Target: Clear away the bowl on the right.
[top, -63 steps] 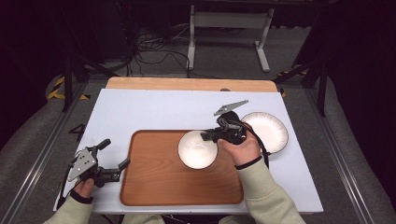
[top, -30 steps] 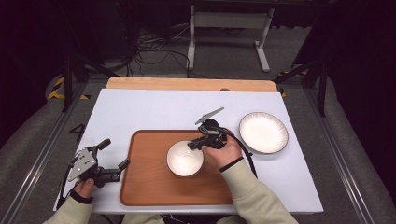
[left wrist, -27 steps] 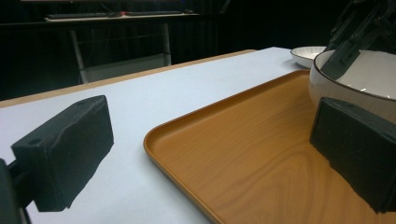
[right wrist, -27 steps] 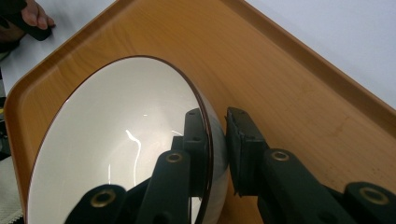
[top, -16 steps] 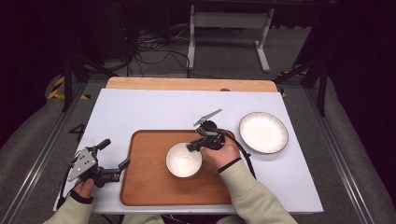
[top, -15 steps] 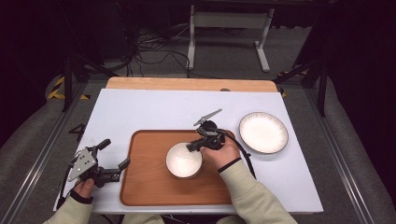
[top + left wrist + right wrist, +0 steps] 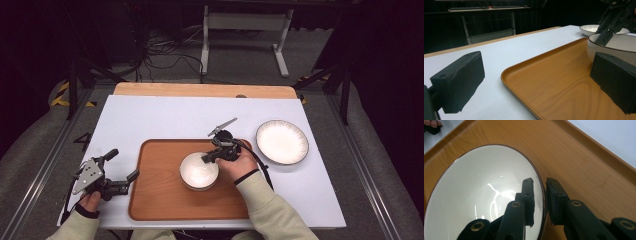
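Note:
A white bowl (image 7: 199,171) with a dark rim sits on the wooden tray (image 7: 160,185), right of its middle. My right gripper (image 7: 209,157) reaches the bowl's far right edge and is shut on it. In the right gripper view (image 7: 540,182) one jaw stands inside the bowl (image 7: 486,190) and the other outside, with the rim between them. My left gripper (image 7: 123,164) rests open on the white table just left of the tray. Across its wide jaws (image 7: 537,72) I see the tray's corner (image 7: 564,82) and the bowl (image 7: 616,47) beyond.
A white plate (image 7: 282,141) lies on the table to the right of the tray, also visible past the bowl as the plate (image 7: 591,28). A wooden strip (image 7: 200,90) edges the table's far side. White tabletop (image 7: 165,117) stretches behind the tray.
Two seconds ago the bowl was higher and further right, near the plate. My right gripper carried it left and down onto the tray; it has stayed still for the last second. The left gripper has not moved.

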A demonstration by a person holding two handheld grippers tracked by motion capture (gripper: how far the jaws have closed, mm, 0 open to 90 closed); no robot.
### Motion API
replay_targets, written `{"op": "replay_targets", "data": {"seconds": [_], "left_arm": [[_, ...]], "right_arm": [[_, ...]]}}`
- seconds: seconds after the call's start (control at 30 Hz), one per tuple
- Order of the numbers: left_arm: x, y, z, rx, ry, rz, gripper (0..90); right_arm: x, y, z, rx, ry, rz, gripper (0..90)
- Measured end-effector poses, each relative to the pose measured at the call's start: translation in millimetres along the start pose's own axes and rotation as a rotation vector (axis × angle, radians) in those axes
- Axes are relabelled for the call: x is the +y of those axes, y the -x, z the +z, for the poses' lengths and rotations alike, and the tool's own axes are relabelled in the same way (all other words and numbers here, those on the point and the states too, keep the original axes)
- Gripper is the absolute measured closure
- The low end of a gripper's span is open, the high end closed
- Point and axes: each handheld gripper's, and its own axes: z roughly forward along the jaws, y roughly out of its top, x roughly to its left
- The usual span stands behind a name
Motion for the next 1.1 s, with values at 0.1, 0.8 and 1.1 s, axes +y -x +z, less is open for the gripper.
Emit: {"op": "replay_targets", "data": {"seconds": [0.1, 0.8, 1.1], "left_arm": [[0.0, 0.0, 0.0, 0.000, 0.000, 0.000, 0.2], [-0.1, -0.1, 0.1, 0.000, 0.002, -0.004, 0.2], [-0.1, -0.2, 0.0, 0.000, 0.002, 0.001, 0.2]], "right_arm": [[0.0, -0.3, -1.4, 0.002, 0.004, 0.001, 75.3], [2.9, -14.0, -30.8, -0.036, 0.185, -0.072, 46.0], [-1.2, -21.3, -41.5, -0.022, 0.310, -0.142, 43.6]]}}
